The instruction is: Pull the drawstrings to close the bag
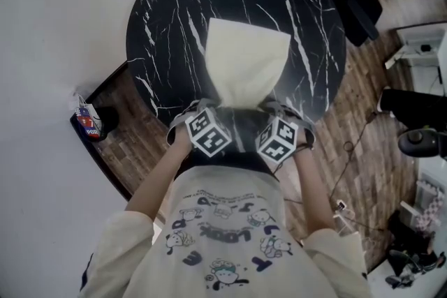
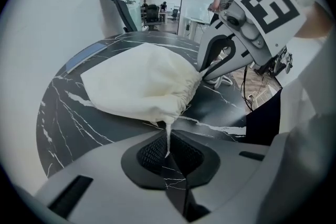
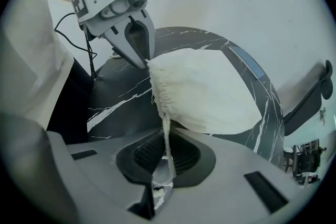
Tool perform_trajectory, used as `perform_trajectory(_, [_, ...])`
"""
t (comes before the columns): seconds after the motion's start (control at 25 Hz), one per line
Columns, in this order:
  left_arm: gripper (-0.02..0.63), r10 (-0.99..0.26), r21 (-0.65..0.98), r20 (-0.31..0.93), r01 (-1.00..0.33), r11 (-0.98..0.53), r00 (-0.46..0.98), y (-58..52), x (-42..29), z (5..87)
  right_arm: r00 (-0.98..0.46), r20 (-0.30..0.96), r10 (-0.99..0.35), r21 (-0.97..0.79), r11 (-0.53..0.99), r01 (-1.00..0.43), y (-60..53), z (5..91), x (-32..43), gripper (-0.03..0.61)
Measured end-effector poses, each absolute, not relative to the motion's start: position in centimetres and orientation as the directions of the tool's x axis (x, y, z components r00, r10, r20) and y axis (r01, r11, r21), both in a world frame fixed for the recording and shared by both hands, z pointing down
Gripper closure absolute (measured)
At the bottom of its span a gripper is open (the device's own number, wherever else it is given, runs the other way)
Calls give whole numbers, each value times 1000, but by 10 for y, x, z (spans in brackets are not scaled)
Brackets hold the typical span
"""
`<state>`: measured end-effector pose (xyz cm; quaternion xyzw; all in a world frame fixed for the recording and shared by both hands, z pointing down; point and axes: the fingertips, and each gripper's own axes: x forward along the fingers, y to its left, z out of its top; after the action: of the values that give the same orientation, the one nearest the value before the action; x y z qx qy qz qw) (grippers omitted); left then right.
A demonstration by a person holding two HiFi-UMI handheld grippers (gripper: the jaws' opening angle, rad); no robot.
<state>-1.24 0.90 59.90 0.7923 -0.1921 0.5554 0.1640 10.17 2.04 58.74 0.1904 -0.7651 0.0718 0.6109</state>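
Clamping | left tongs [image 2: 168,157]: left drawstring [image 2: 168,138] | right tongs [image 3: 163,180]: right drawstring [image 3: 167,139] | bag [image 1: 244,63]: gathered

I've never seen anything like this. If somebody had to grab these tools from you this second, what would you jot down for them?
Left gripper: shut on the left drawstring.
Right gripper: shut on the right drawstring.
Cream drawstring bag: lying on the black marble table, mouth toward you, already puckered.
Done: both strings gripped.
Left: pull the strings apart, away from each other, until the mouth cinches shut; it probably is not tight yet.
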Motion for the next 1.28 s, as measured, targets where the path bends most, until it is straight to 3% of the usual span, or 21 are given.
perform_trajectory(0.12, [561,-119,54,943,-495,-867,311,10,-11,598,-188,957,-219,129,906,-403,23,587,101,539])
perform_trajectory(0.2, [561,-121,46,945,-490,-871,305,10,-11,598,-194,959,-204,105,899,-426,23,586,101,436])
perform_trajectory(0.56, [561,-128,37,944,-486,-873,303,9,-10,596,-180,968,-176,96,918,-384,19,584,100,550])
perform_trajectory(0.68, [565,-140,70,935,-556,-829,326,6,-12,593,-227,955,-191,58,872,-487,16,580,99,557])
perform_trajectory(0.8, [566,-143,183,907,-675,-715,397,5,-12,589,-292,915,-278,7,735,-678,7,570,102,558])
perform_trajectory(0.96, [568,-196,268,877,-785,-558,439,-1,-10,583,-322,857,-403,-129,436,-890,-1,564,111,558])
perform_trajectory(1.16, [568,-330,289,843,-876,-386,424,-20,-8,570,-266,826,-497,-276,55,-959,2,567,119,558])
perform_trajectory(1.28, [568,-337,367,840,-902,-226,426,-15,-9,578,-214,820,-530,-263,-17,-965,1,564,118,558])
